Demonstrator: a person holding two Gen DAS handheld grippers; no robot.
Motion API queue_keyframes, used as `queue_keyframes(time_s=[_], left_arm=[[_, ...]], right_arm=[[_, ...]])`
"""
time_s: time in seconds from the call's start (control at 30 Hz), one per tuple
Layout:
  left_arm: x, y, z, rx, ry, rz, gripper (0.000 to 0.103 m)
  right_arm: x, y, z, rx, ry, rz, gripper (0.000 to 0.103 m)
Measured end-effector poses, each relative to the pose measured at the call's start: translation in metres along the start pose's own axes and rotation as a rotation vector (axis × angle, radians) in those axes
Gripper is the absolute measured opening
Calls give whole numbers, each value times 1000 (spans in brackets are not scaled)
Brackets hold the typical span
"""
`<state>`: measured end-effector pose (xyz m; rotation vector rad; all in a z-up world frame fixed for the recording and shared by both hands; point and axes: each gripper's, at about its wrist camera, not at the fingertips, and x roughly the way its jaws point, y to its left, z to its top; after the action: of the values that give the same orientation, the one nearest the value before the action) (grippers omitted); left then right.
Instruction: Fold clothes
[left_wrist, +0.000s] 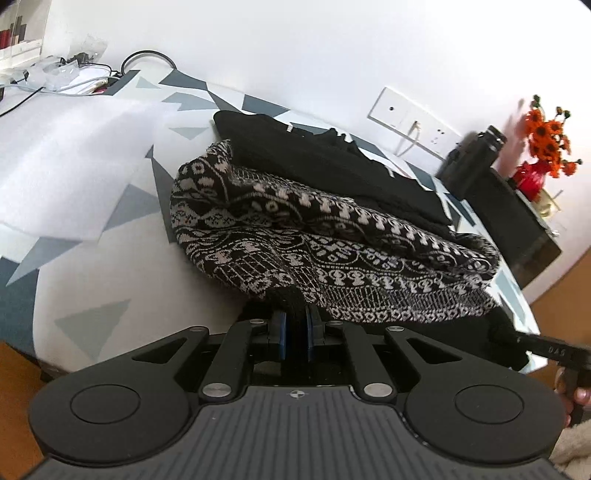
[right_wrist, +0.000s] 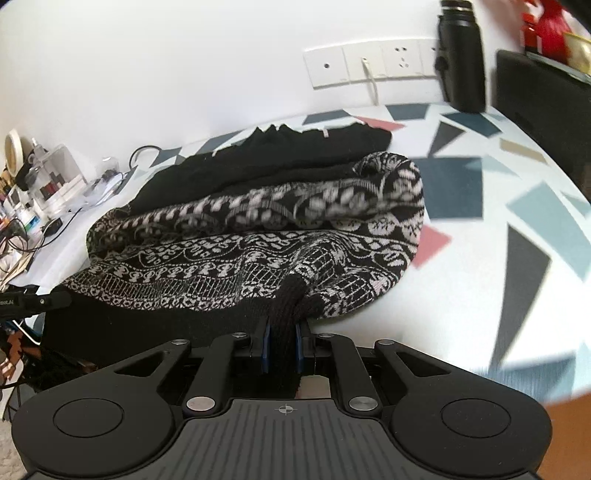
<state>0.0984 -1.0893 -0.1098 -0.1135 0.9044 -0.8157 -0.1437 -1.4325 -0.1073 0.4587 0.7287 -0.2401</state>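
Both tongs were clamped on cloth. The left gripper (left_wrist: 295, 326) had its blue pads pinched on a dark ribbed edge of the patterned sweater (left_wrist: 332, 240), and the right gripper (right_wrist: 282, 345) held a thicker bunch of the same black ribbed hem (right_wrist: 288, 295) between its pads. From each pair of tongs the sweater lay straight ahead and slightly upward, heaped in a rolled fold on the patterned tablecloth (left_wrist: 92, 229), with its long axis running crosswise to the fingers, from one gripper's side to the other. Each hand held its own near corner of the hem, so neither was the nearer; the right tool's body showed at the far right edge of the left view. Beyond the sweater's fold, farther from both tongs, lay a black garment (left_wrist: 314, 158), touching it and partly under its far roll. The coming move seemed to turn on carrying the hem forward over that roll. Open cloth lay to the left of the left tongs and to the right of the right tongs, while the wall closed the far side. A black bottle (right_wrist: 461, 55) stood near the wall, well apart on the right, and desk clutter (right_wrist: 33, 192) sat far to the left.
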Motion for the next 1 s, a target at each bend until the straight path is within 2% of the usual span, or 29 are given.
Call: queue_keyframes(time_s=[0.27,0.67,0.83,1.0], left_arm=[[-37,12,-24,40,7,-70,10],[-66,15,-38,48,-14,-93,10],[-70,8,-27,46,-54,-110,10],[-70,-2,4,74,-98,-119,10]], right_arm=[[-38,27,-32,19,-12,-57,11],[-68,29,-51,60,-70,-69,11],[-75,29,-43,56,-101,-62,11],[-82,31,-8,73,-165,-34,11]])
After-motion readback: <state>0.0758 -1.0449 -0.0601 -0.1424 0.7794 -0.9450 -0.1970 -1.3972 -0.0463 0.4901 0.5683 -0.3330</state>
